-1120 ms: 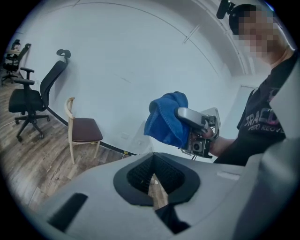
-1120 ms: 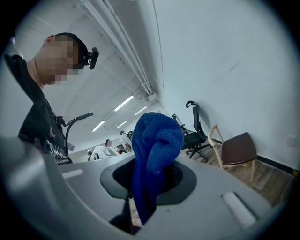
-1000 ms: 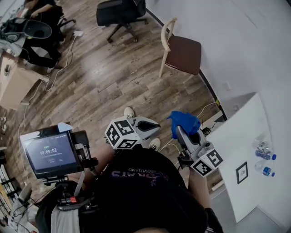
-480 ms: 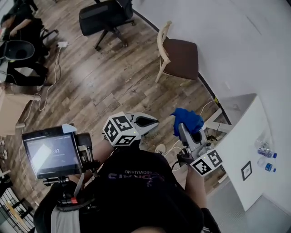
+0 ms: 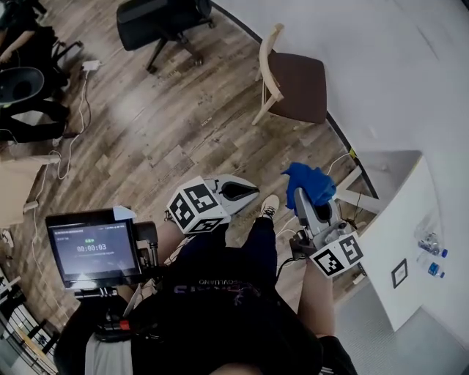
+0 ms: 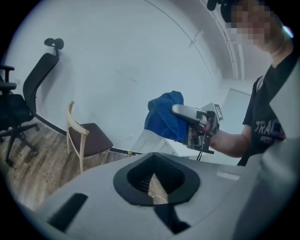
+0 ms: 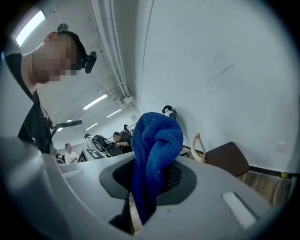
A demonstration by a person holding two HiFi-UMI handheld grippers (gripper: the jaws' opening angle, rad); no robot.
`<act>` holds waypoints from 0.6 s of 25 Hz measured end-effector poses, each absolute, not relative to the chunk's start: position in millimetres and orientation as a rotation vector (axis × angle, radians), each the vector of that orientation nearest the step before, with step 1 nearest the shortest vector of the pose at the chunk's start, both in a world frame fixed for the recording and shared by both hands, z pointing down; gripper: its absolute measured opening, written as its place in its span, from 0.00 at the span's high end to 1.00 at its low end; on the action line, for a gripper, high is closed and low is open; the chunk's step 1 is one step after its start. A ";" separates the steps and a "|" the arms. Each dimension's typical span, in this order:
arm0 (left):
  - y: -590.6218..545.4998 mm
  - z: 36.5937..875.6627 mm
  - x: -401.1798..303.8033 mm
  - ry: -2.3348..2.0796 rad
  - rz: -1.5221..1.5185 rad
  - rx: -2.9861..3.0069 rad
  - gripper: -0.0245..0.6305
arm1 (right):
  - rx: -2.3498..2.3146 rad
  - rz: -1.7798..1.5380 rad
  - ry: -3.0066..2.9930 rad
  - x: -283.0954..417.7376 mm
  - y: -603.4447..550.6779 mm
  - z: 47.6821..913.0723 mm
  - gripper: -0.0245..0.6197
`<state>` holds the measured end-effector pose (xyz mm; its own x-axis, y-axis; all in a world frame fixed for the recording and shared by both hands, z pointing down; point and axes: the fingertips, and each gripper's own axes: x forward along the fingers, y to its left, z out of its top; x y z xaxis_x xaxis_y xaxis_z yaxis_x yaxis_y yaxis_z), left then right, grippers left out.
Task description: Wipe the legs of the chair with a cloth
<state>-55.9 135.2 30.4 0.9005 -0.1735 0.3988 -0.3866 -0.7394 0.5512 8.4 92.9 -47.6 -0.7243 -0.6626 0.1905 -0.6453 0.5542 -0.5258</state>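
As the person steps on, one dark leg (image 5: 256, 234) with a pale shoe (image 5: 269, 207) now pokes out between the two grippers, where only the body showed a moment ago. The black office chair (image 5: 161, 16) has slid up to the top edge, which cuts it off. The wooden chair (image 5: 297, 86) with the brown seat stays by the white wall, well apart from both grippers. Its seat hides most of its legs in the head view; only the pale front ones show. The person's body covers the floor low down. The blue cloth (image 5: 309, 183) bunches over the tip of the right gripper (image 5: 304, 192), so the jaws are hard to see from above. The right gripper view shows them pinching the cloth, which sticks up in a lump. The left gripper (image 5: 253, 194) has its jaws pressed close together with nothing in them. Both grippers are held out in front of the body, pointing toward the wall side, the right one a bit farther ahead. A small screen (image 5: 91, 247) sits at the person's left.
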 end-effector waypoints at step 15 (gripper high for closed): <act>87.3 96.4 -0.6 -0.613 0.489 2.325 0.97 | -0.926 -0.989 2.870 46.5 -12.7 18.3 0.83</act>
<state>-0.6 87.3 96.4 0.8189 -0.2935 0.4931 -0.5463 -0.6621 0.5131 46.5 -12.7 18.3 -0.8293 -0.5176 0.2108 -0.5376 0.6356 -0.5542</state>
